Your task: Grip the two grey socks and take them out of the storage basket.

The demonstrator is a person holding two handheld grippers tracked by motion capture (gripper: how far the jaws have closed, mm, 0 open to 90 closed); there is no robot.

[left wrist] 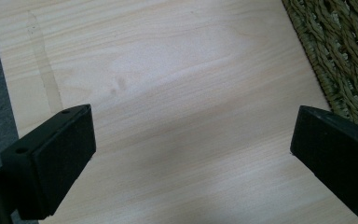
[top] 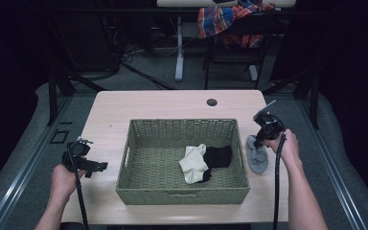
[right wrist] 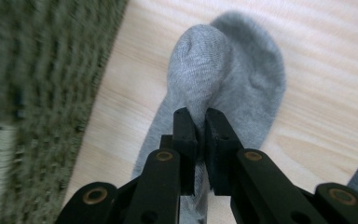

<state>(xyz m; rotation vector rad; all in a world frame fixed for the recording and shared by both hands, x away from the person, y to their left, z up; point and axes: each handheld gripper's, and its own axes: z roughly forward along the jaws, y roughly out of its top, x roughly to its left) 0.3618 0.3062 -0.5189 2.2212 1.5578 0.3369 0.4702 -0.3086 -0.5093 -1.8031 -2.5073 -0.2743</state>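
Right gripper (right wrist: 198,116) jaws clamped on the grey sock (right wrist: 223,79), which lies on the desk (top: 172,103) just right of the basket (top: 182,194). Left gripper (left wrist: 191,154) jaws spread wide over bare desk, left of the basket.

basket (top: 182,191) at table (top: 148,103) centre; 2 socks (top: 203,160) inside; 1 sock (top: 258,155) on table right of basket.

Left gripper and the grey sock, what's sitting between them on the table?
The woven basket, holding a cream sock and a black sock, separates the left gripper from the grey sock, per the high view.
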